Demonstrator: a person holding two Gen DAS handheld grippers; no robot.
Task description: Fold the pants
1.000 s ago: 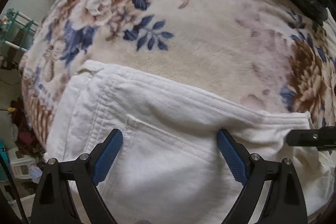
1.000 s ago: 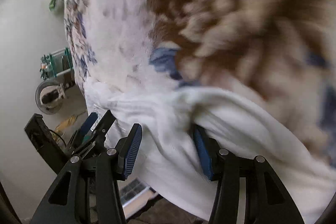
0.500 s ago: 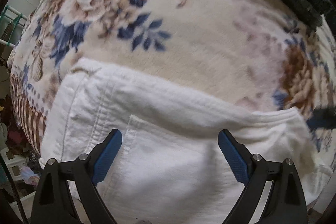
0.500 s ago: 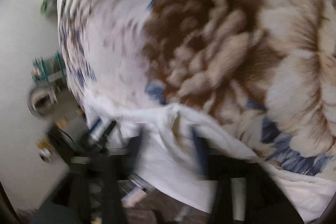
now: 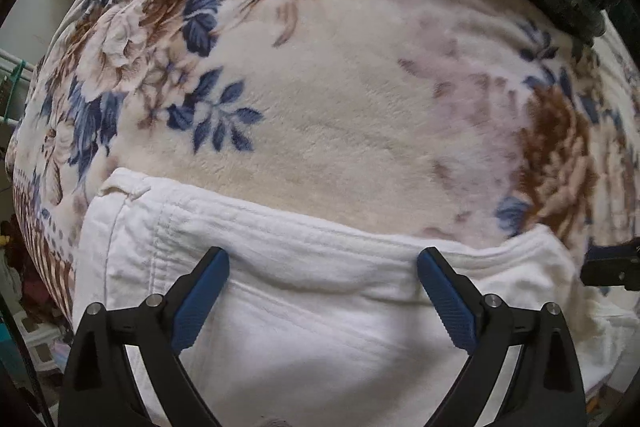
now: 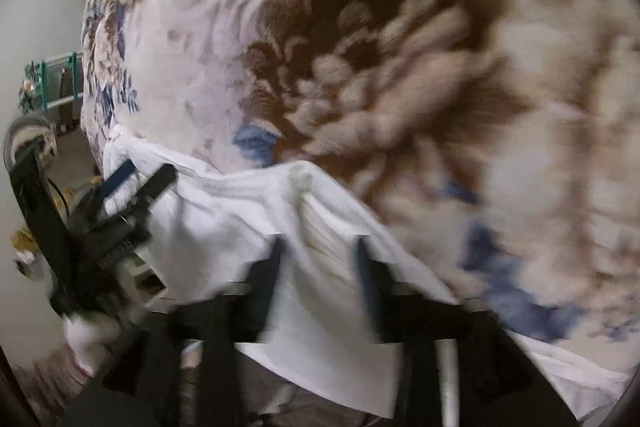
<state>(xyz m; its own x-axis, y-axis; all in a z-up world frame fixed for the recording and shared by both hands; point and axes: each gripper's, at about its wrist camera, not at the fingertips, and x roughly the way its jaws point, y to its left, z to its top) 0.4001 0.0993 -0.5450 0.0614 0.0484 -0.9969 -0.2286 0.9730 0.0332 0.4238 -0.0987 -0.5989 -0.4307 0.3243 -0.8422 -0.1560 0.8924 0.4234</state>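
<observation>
We are seeing the white pants [image 5: 320, 307] lying at six o'clock on the floral blanket [image 5: 360, 107], waistband edge facing twelve. Our left gripper [image 5: 323, 263] is hovering above them, jaws spread wide, grasping nothing. Our right gripper [image 6: 318, 247] is blurred; its jaws have just been closing, a fabric ridge between them, grip unclear.

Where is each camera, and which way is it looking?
Left wrist view: sits on the left tool, looking down at white pants on a flowery blanket; its open blue pads show.
Right wrist view: sits on the right tool, looking slantwise at the pants' edge; blurry.
Both show pants, blanket, and the other tool.
</observation>
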